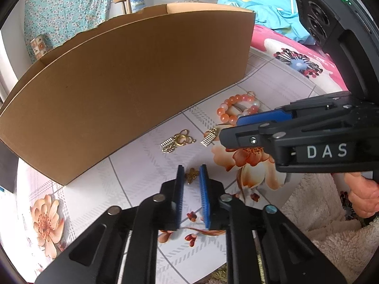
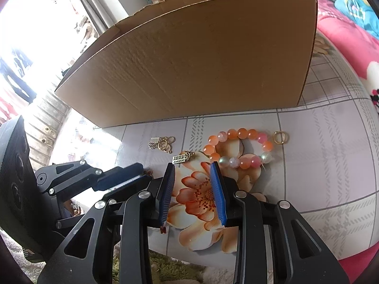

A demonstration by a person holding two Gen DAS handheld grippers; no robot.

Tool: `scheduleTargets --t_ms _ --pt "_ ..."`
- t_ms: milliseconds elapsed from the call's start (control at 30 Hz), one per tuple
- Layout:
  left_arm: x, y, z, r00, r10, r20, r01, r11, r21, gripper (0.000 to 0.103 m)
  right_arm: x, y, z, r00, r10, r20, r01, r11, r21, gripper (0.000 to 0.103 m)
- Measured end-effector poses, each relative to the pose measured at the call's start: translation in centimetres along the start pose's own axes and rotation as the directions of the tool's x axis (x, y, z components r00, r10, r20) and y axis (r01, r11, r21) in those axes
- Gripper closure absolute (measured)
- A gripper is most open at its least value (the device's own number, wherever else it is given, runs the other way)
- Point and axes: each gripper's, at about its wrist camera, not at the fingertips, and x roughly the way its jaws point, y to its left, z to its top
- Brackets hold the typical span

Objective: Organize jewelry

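A small gold butterfly charm [image 1: 191, 175] lies on the flowered tablecloth, right between the tips of my left gripper [image 1: 191, 169]. The blue pads stand close against its two sides, shut on it. Further off lie a cluster of gold charms on rings [image 1: 177, 140] [image 2: 162, 143], a rectangular gold charm [image 1: 209, 137] [image 2: 182, 159], an orange and pink bead bracelet [image 1: 228, 100] [image 2: 241, 133] and a gold ring [image 2: 281, 137]. My right gripper [image 2: 193, 165] [image 1: 229, 130] hovers open over a printed flower, nothing between its pads, the rectangular charm just past its left tip. The left gripper [image 2: 145, 172] shows at its left.
A big open cardboard box [image 1: 130, 75] [image 2: 201, 59] stands right behind the jewelry. A pink flowered quilt [image 1: 296, 54] lies to the right. White fluffy cloth [image 1: 319, 213] borders the near table edge, where a hand [image 1: 362, 196] holds the right gripper.
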Motion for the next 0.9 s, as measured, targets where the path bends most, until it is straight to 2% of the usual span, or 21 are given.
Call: scheduleTargets --t_ms 567,600,767,900 --pt "-0.2 0.2 -0.1 1.0 -0.015 0.01 0.015 1.0 -0.016 0.096 -0.5 -0.2 -0.4 1.0 -0.006 0.003 0.006 1.0 -0.001 0.071" --pt "-0.2 0.3 -0.1 1.0 -0.014 0.011 0.014 1.0 -0.021 0.103 -0.5 -0.1 -0.4 1.0 -0.004 0.003 0.004 1.0 -0.005 0.071" --pt "-0.5 1.2 -0.3 1.0 0.003 0.014 -0.003 0.999 -0.054 0.103 -0.4 1.1 -0.5 1.0 0.004 -0.003 -0.004 0.999 -0.049 0.07" --pt "-0.7 2.1 -0.6 1.0 0.013 0.015 -0.011 0.996 -0.087 0.103 0.0 2.2 -0.6 1.0 -0.028 -0.001 0.028 0.995 -0.093 0.07"
